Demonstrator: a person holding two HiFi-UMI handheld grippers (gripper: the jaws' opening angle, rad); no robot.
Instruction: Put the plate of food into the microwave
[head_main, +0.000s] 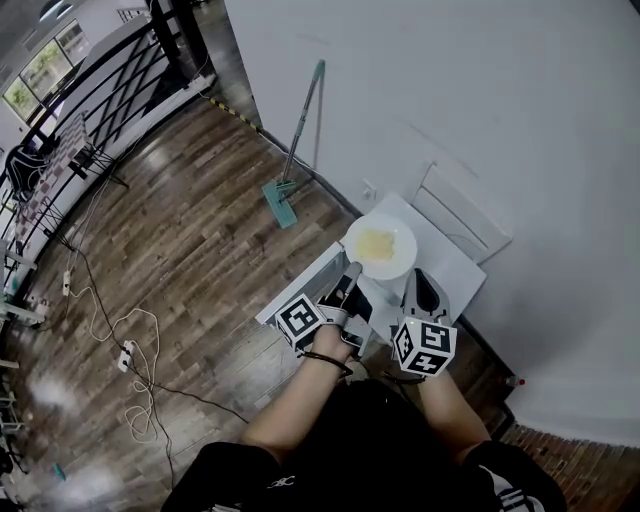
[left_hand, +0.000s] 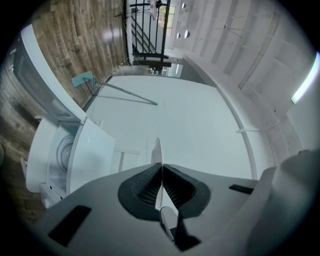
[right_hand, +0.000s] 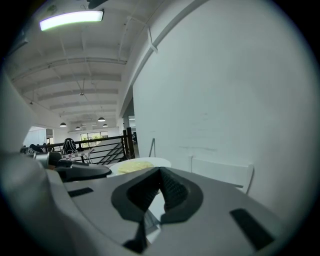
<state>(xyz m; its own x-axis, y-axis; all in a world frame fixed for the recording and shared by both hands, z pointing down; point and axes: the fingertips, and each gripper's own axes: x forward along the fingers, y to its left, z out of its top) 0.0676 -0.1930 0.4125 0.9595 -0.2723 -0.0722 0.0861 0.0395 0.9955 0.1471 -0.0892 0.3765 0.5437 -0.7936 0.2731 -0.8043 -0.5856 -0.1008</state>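
Plate (head_main: 403, 240) of yellow food (head_main: 376, 243) hangs in the air above the white microwave (left_hand: 55, 155), not yet inside it. I have the left gripper (left_hand: 158, 167) rolled onto its side so that its fingers close from above and below on the flat rim. They pinch the plate's near edge, which I judge is why the plate rides level and the food does not slide. My left forearm reaches straight ahead, with the gripper pointing level.

The right gripper (right_hand: 159, 172) sits upright just beside the plate's near right rim, tipped slightly down. Its fingers are pressed together with nothing between them. I judge it is there to steady the plate rather than grip it, though I cannot tell whether it touches. Below the plate the microwave stands open with its turntable (left_hand: 65, 150) showing, so the load has to come down and in.
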